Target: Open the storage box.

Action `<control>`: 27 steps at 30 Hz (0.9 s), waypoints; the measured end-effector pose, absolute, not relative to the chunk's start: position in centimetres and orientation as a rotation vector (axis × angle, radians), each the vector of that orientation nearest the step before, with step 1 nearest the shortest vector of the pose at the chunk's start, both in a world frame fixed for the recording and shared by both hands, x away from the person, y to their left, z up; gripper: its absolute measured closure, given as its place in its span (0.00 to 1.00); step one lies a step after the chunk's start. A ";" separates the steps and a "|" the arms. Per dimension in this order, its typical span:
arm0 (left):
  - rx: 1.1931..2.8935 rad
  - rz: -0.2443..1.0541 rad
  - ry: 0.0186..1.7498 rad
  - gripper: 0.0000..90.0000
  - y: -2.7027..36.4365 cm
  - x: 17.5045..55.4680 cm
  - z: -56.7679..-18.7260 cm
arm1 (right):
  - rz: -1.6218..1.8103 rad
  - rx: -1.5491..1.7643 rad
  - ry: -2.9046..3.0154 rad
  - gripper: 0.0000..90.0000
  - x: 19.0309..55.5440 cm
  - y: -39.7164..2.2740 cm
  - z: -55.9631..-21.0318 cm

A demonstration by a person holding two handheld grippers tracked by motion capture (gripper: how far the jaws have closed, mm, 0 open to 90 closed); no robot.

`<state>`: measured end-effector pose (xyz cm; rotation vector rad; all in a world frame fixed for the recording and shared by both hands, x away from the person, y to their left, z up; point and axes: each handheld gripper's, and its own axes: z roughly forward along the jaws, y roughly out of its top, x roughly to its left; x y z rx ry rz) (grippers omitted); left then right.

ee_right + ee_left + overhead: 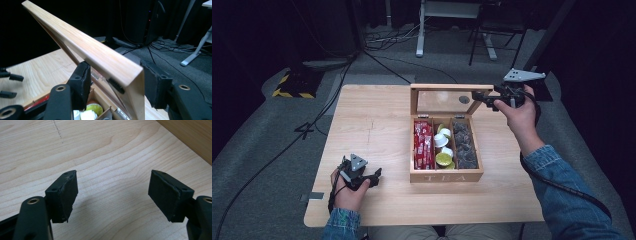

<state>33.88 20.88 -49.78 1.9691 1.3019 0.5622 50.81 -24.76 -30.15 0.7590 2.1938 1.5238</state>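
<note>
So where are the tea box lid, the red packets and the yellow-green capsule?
tea box lid [100, 56]: right gripper view, top wooden edge.
red packets [423, 145]: high view, middle of stack.
yellow-green capsule [443, 159]: high view, its top.

My stock count | desk [377, 130]: 1 | wooden tea box [446, 175]: 1, with 1 raised lid [451, 88] and 3 compartments | red packets [423, 145]: 1 compartment full, number unclear | round capsules [443, 150]: about 5 on top | dark sachets [464, 145]: 1 pile, uncounted | my claws: 2, left claw [374, 179] and right claw [477, 96]
</note>
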 end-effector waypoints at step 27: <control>2.042 0.573 1.310 0.26 19.9 35.3 -50.3 | 1.459 0.887 2.141 0.49 55.9 -23.4 -29.8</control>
